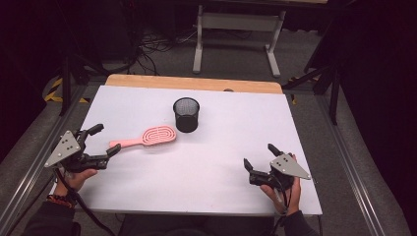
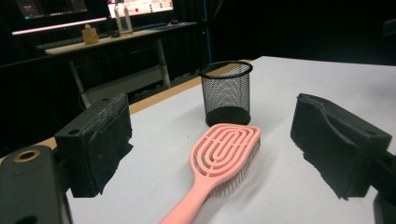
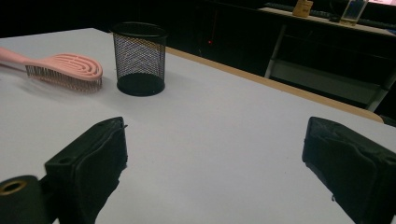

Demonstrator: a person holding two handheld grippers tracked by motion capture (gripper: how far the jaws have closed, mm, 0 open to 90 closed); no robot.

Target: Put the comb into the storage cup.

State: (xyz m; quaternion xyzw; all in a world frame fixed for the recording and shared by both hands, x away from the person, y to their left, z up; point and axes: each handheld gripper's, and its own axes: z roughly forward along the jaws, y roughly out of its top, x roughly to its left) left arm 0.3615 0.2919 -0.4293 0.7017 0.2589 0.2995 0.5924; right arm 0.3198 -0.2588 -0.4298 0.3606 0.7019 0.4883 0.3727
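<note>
High view: pink hairbrush [image 1: 150,136] flat, bristles down, beside mesh cup [image 1: 186,114].

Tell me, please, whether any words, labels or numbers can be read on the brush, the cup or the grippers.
No readable text:
brush: none.
cup: none.
left gripper and right gripper: none.
Screens behind the table: markings too blurred to read.
</note>
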